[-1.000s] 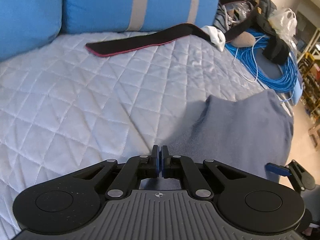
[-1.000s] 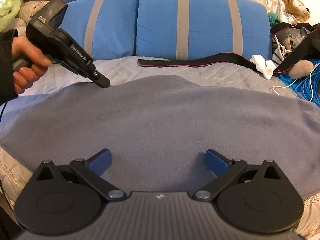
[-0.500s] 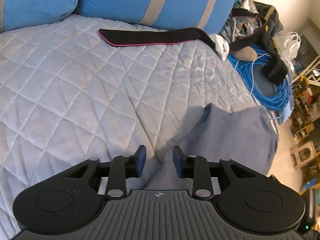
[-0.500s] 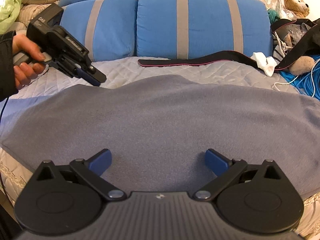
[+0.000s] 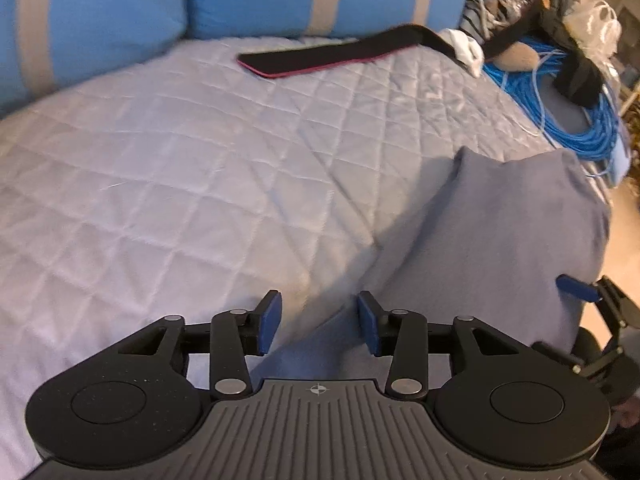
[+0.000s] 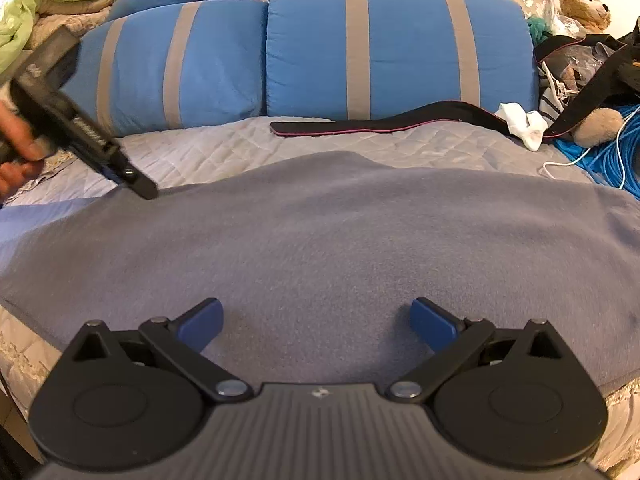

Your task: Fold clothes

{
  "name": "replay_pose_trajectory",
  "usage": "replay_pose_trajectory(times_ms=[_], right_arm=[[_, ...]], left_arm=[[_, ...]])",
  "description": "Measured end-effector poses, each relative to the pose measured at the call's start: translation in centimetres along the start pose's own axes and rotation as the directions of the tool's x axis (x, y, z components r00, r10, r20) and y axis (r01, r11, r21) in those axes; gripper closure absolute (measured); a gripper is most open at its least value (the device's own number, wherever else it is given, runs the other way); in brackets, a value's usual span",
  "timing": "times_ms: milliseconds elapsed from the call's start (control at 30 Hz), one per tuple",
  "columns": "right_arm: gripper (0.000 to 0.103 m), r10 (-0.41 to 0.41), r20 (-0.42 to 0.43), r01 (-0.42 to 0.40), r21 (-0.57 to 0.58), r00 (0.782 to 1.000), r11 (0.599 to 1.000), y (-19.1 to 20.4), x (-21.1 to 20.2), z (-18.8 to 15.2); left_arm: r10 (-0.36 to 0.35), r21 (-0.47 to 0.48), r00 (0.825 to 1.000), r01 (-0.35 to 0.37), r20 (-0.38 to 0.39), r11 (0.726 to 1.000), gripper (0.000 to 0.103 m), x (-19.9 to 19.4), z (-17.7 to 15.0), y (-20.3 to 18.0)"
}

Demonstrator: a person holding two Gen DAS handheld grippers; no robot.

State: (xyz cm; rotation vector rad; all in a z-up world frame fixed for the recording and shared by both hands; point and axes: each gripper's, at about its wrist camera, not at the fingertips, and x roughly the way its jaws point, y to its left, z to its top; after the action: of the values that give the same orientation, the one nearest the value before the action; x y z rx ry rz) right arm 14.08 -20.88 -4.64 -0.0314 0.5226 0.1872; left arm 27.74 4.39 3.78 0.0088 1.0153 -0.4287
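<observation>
Cloth (image 6: 340, 240) is lying flat mid-frame; we are hovering both grippers, left (image 5: 318, 326) and right (image 6: 316, 322), jaws apart, empty, needing a clean edge pinch.

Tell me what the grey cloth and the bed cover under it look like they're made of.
Grey cloth: likely fleece or brushed knit, with a matte, slightly fuzzy nap and soft rounded folds. Bed cover: a quilted, padded fabric with stitched diamonds and a faint sheen, perhaps microfibre or polyester.

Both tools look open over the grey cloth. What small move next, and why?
Probably ease the left tool forward and shut it on the grey cloth edge between its fingers: both tools are open, nothing is held, and the cloth lies flat.
</observation>
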Motion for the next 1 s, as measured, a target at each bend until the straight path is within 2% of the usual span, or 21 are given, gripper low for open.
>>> replay_pose_trajectory(times_ms=[133,233,333,433,500,633,733,800,833,900,1000], right_arm=[[0.0,-0.013,-0.005,0.013,-0.001,1.0,1.0,0.2,-0.1,0.1],[0.0,-0.021,-0.005,0.021,-0.003,1.0,1.0,0.3,-0.1,0.1],[0.0,-0.026,-0.002,0.026,0.0,1.0,1.0,0.3,-0.1,0.0],[0.0,-0.032,0.002,0.032,0.002,0.999,0.999,0.4,-0.1,-0.1],[0.0,-0.042,0.003,0.042,0.0,0.999,0.999,0.6,-0.2,0.0],[0.0,-0.077,-0.003,0.077,-0.002,0.997,0.997,1.2,-0.2,0.1],[0.0,-0.105,-0.008,0.105,-0.003,0.994,0.994,1.6,-0.3,0.2],[0.0,-0.126,-0.011,0.126,-0.002,0.992,0.992,2.0,-0.4,0.2],[0.0,-0.131,-0.014,0.131,0.001,0.991,0.991,2.0,-0.5,0.2],[0.0,-0.128,-0.021,0.129,0.016,0.992,0.992,2.1,-0.6,0.2],[0.0,-0.103,-0.031,0.105,0.067,0.994,0.992,1.6,-0.7,-0.1]], left_arm=[[0.046,-0.085,0.993,-0.037,0.108,0.996,0.059,-3.4,-3.7,0.9],[0.083,-0.165,0.977,-0.05,0.198,0.985,0.058,-6.3,-6.8,1.9],[0.126,-0.246,0.951,-0.055,0.283,0.968,0.057,-9.2,-10.0,2.8],[0.16,-0.333,0.912,-0.027,0.377,0.943,0.048,-12.7,-12.2,4.3],[0.197,-0.389,0.891,-0.026,0.409,0.921,0.045,-14.3,-14.3,4.7],[0.303,-0.507,0.847,-0.047,0.436,0.861,0.04,-17.3,-18.2,5.4],[0.352,-0.577,0.807,-0.018,0.474,0.817,0.03,-19.4,-20.8,6.3],[0.377,-0.625,0.786,0.015,0.489,0.78,0.019,-20.5,-22.2,7.3],[0.387,-0.658,0.78,0.042,0.492,0.752,0.015,-21.1,-23.2,8.4],[0.406,-0.718,0.779,0.079,0.477,0.692,0.009,-21.6,-24.4,9.8],[0.418,-0.772,0.772,0.143,0.479,0.62,0.008,-21.8,-26.0,11.4]])
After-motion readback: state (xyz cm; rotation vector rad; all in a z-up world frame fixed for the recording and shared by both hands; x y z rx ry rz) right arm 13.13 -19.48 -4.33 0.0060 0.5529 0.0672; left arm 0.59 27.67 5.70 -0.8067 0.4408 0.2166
